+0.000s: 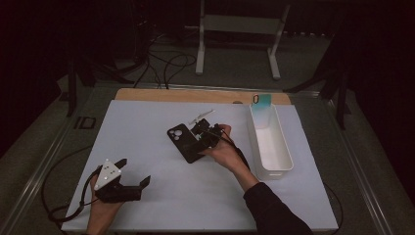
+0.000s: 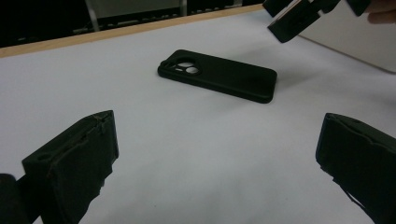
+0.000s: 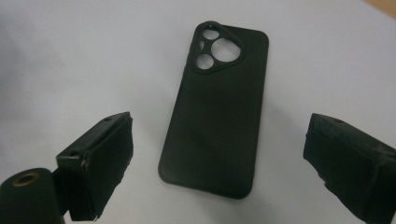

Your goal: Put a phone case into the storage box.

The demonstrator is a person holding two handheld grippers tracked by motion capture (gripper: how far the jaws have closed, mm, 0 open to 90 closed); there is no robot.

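A black phone case (image 1: 184, 142) lies flat on the white table (image 1: 147, 127), near the middle, with its back side up. No brand name or writing can be read on it. It has a camera hole with rounded corners at one end, and round openings show inside that hole. From the high view, its long side runs from the far left down toward the near right, and the camera end points to the far left.

The right gripper (image 1: 204, 133) hangs just above the near end of the case. Its jaws are spread wide, one on each side of the case, and hold nothing. In the right gripper view the case (image 3: 217, 107) lies between the jaws with the camera end pointing away.

The left gripper (image 1: 133, 175) rests near the front left of the table, well apart from the case. Its jaws are spread wide too and are empty.

A long white tray (image 1: 283, 147) sits to the right. A small blue-green card (image 1: 263, 102) stands at its far end.
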